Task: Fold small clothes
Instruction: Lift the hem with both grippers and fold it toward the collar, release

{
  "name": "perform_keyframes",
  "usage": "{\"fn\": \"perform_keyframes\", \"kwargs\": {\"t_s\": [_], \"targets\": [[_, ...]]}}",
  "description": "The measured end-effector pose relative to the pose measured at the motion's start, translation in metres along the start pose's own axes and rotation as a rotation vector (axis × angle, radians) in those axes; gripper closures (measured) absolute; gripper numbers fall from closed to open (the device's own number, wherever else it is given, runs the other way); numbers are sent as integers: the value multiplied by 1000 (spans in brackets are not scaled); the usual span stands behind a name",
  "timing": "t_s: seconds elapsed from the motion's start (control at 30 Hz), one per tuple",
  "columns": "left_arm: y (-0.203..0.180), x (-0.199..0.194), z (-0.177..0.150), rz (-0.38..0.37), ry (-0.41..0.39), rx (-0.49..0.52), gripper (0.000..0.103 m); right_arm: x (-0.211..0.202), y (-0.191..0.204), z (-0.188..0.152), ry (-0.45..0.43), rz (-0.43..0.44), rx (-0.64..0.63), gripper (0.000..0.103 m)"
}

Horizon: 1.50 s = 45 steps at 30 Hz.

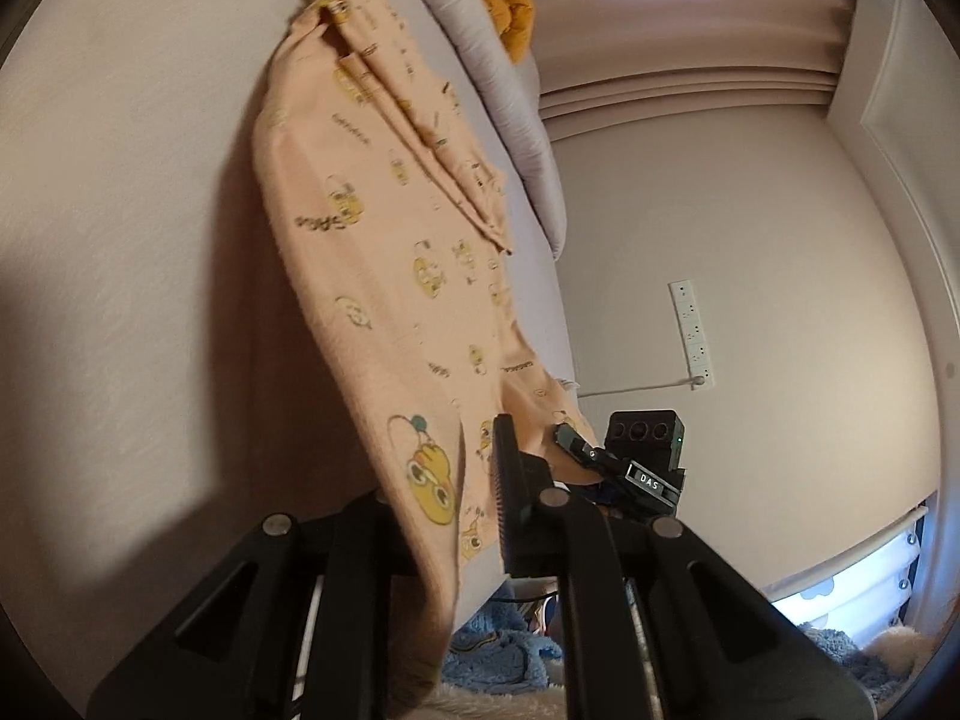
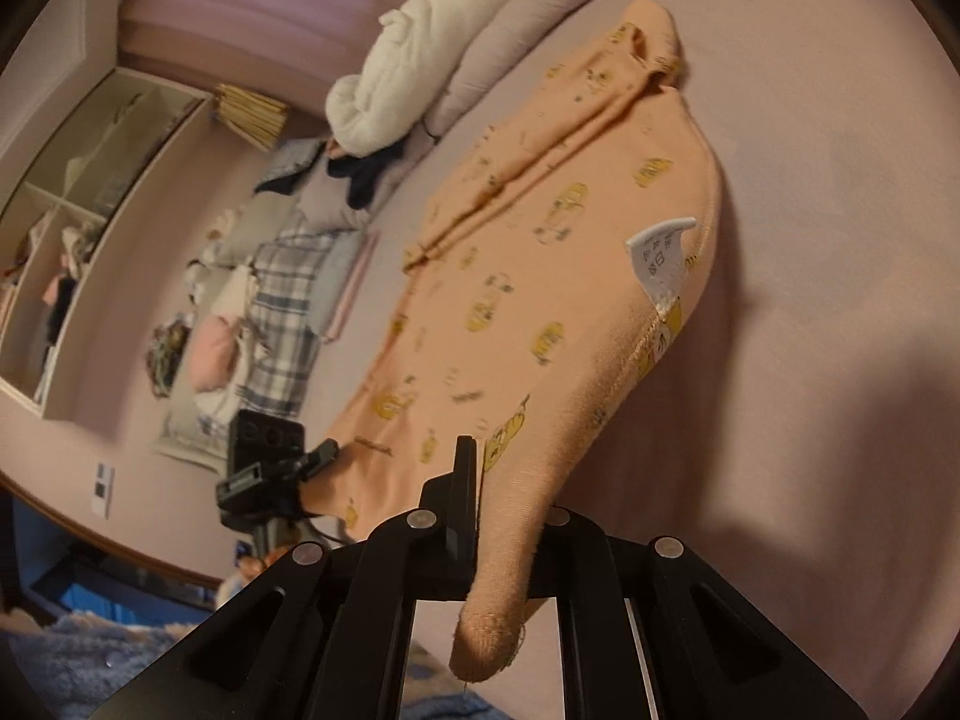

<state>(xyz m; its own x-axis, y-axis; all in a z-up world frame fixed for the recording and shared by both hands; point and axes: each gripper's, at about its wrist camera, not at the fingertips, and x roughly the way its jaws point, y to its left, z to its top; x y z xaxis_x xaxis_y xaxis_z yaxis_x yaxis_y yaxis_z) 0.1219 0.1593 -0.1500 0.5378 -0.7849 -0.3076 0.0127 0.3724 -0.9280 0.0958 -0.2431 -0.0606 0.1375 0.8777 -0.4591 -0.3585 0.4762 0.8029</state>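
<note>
Across frame centre lay one soft peach knit garment [image 1: 384,276], duck-printed, creased, on a smooth pink sheet [image 1: 120,180]. Two black grippers, left [image 1: 474,480] and right [image 2: 510,510], each pinched its near hem.

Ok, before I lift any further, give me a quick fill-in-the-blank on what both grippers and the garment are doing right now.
1. The peach garment is printed with yellow cartoon ____.
2. The left gripper is ____ on the garment's near edge.
3. A white care ____ sticks up from the garment's side seam.
4. The right gripper pinches the garment, whose far end lies on the ____.

Missing words: ducks; shut; label; bed
</note>
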Motion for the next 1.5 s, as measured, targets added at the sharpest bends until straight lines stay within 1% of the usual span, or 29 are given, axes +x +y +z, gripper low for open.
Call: {"fn": "perform_keyframes", "kwargs": {"t_s": [0.1,0.27,0.37,0.87,1.5], "targets": [[-6,1,5,4,-1,21,93,5,4,3,-3,20,4,93],[-10,0,9,40,0,47,93,6,14,11,-18,32,-19,93],[-13,1,12,45,-3,64,93,7,20,16,-28,32,-35,93],[-29,-1,38,-9,-41,103,93,9,33,41,-66,58,-80,93],[-37,-6,72,-18,-73,133,93,15,37,77,-91,85,-122,93]]}}
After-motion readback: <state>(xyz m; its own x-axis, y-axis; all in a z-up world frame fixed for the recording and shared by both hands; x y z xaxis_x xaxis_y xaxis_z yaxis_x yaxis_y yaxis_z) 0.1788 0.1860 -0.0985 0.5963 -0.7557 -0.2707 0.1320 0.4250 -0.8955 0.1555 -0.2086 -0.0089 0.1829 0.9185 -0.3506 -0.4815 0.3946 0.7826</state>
